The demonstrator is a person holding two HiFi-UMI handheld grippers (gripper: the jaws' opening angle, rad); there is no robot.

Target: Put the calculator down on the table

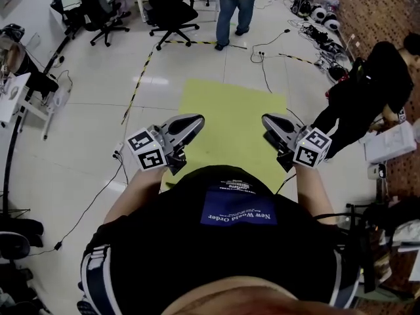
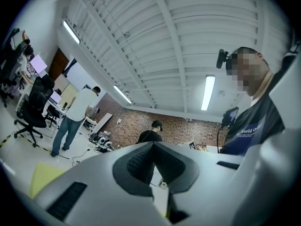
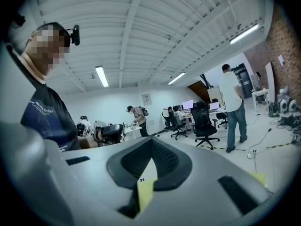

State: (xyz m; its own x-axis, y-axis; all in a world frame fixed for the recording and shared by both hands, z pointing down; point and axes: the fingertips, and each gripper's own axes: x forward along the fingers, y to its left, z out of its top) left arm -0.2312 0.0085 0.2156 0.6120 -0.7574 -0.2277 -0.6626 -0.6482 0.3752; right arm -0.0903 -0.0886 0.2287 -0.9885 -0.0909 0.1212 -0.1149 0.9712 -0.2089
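A person is standing at the near edge of the yellow-green table, holding the left gripper over its left edge and the right gripper over its right side, both above the near end. Each pair of jaws is pressing together tip to tip with nothing pinched between them. The calculator is showing in none of the views.

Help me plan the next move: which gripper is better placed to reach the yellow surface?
Neither: left gripper and right gripper are both shut, empty, mirrored over the yellow surface. No calculator shows.
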